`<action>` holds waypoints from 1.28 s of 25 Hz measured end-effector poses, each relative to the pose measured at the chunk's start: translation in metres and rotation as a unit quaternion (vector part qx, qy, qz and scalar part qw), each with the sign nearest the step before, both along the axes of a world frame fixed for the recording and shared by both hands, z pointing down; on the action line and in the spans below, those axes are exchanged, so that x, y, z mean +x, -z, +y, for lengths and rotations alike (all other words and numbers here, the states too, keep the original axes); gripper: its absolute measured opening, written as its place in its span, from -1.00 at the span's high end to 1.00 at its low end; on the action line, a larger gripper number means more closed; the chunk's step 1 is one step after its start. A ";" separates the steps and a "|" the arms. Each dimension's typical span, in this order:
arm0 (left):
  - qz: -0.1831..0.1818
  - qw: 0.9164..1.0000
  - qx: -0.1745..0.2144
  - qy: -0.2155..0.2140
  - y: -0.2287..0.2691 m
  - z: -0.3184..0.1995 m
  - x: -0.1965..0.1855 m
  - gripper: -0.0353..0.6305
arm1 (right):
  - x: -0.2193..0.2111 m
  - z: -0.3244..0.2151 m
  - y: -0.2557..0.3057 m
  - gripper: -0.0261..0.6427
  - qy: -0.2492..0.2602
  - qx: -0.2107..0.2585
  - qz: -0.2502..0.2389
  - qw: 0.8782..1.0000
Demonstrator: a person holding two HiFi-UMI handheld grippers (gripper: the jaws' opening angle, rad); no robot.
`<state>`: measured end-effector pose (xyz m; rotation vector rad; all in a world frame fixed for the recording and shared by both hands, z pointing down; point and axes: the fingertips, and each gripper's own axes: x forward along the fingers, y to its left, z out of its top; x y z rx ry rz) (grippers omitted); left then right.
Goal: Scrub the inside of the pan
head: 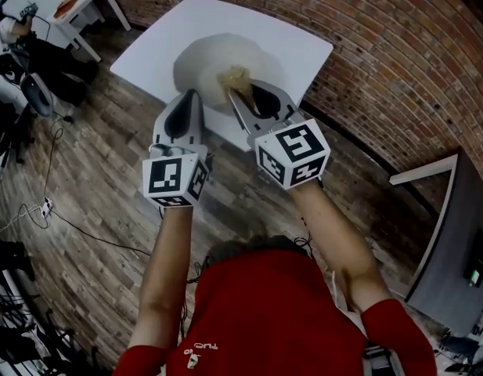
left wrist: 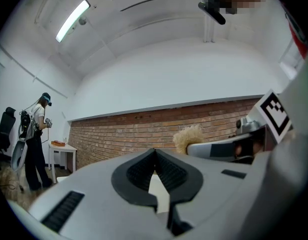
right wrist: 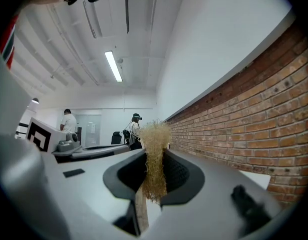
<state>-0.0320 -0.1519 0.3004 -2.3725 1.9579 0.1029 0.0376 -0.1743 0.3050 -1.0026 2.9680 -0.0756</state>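
Note:
Both grippers are lifted high above the white table (head: 296, 49) and point at the room, not down. My right gripper (right wrist: 154, 170) is shut on a tan fibrous scrubber (right wrist: 154, 154), whose tuft sticks out past the tips (head: 235, 77). To its left, my left gripper (left wrist: 154, 159) has its jaws pressed together with nothing between them (head: 185, 110). The scrubber (left wrist: 187, 137) also shows in the left gripper view beside the right gripper (left wrist: 228, 146). A pale round blurred shape (head: 200, 63) lies on the table below; it may be the pan.
A brick wall (head: 398, 61) runs behind the table. A grey cabinet (head: 452, 233) stands at the right. Cables (head: 61, 218) trail over the wooden floor. A person (left wrist: 36, 134) stands by a small white side table (left wrist: 61, 149).

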 end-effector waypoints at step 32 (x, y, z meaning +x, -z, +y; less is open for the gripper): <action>-0.022 0.999 -0.006 -0.026 -0.027 -0.190 -0.147 0.85 | -0.149 -0.196 -0.047 0.67 -0.035 -0.039 0.120 0.991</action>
